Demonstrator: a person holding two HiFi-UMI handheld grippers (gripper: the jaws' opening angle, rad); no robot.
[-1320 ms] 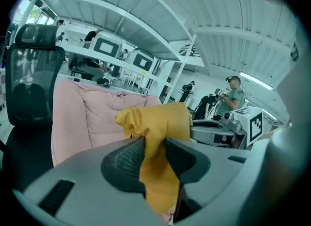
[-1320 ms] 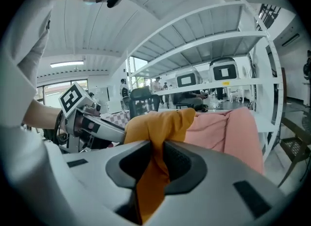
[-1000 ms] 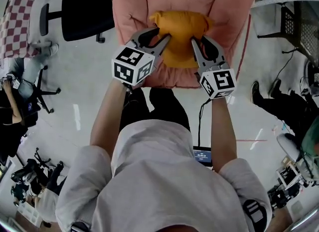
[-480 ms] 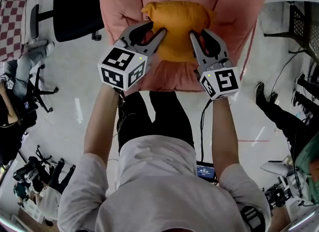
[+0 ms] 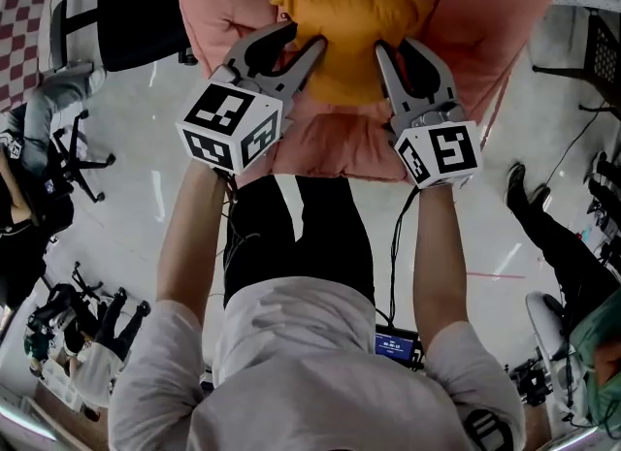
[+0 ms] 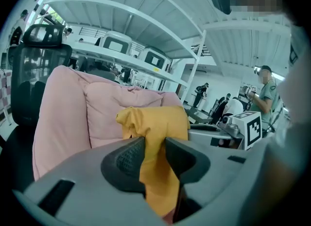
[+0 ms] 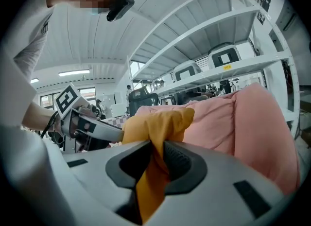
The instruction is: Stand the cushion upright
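Observation:
An orange cushion (image 5: 351, 34) hangs over the seat of a pink padded armchair (image 5: 330, 144), gripped at both sides. My left gripper (image 5: 315, 48) is shut on the cushion's left edge; its fabric (image 6: 154, 137) is pinched between the dark pads and trails down through the jaws. My right gripper (image 5: 386, 49) is shut on the cushion's right edge, with the orange cloth (image 7: 160, 123) bunched between its pads. In both gripper views the cushion stands in front of the pink backrest (image 6: 116, 108) (image 7: 228, 118).
A black office chair (image 5: 136, 13) stands left of the armchair, and a checked fabric (image 5: 24, 22) lies at the far left. White metal shelving (image 7: 218, 35) rises behind the armchair. People stand around the floor, one at the right edge (image 5: 553, 236). A cable and a small screen (image 5: 396, 344) lie by my feet.
Both grippers have sunk with the orange cushion, carrying it toward the armchair's seat and backrest. The grip on each side stayed the same.

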